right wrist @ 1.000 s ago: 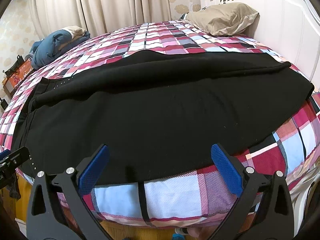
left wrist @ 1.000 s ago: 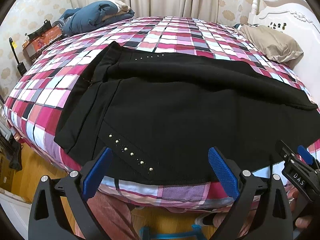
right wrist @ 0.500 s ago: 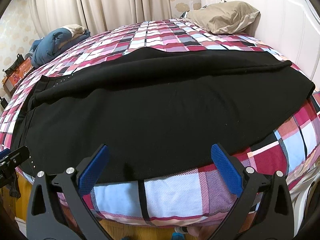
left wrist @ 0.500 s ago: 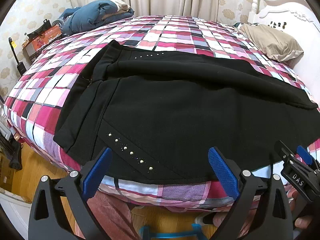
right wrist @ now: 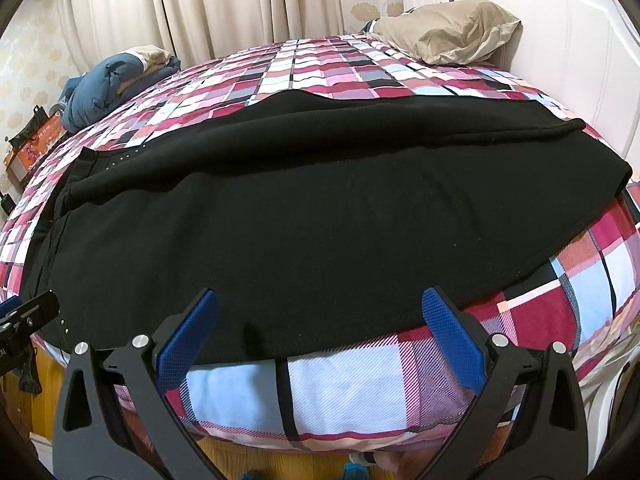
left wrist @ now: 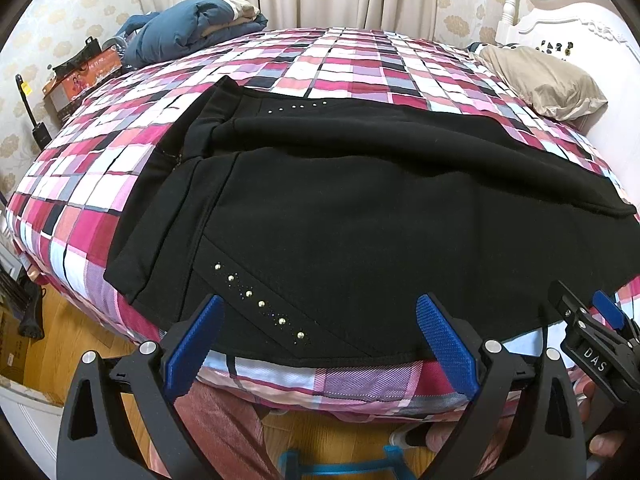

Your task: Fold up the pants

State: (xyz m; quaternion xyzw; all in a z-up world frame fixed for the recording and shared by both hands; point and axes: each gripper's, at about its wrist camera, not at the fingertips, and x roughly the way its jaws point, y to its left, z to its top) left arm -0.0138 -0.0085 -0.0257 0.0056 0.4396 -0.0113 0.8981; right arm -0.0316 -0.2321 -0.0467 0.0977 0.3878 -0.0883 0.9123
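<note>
Black pants (left wrist: 360,216) with silver studs; pink, magenta, white and black checked bedspread (left wrist: 344,60); tan pillow (right wrist: 448,32); blue gripper pads (left wrist: 446,344).

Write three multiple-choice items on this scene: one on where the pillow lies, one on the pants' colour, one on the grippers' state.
1. Where is the pillow?
A. By the headboard
B. On the floor
C. On the pants

2. What colour are the pants?
A. Blue
B. Black
C. White

3. How are the left gripper and right gripper?
A. Both open, empty
B. Both shut on cloth
C. One open, one shut

Answers: 1 A, the pillow sits at the bed's far corner against the headboard. 2 B, the cloth is plainly black. 3 A, each pair of fingers stands wide apart, nothing between.
</note>
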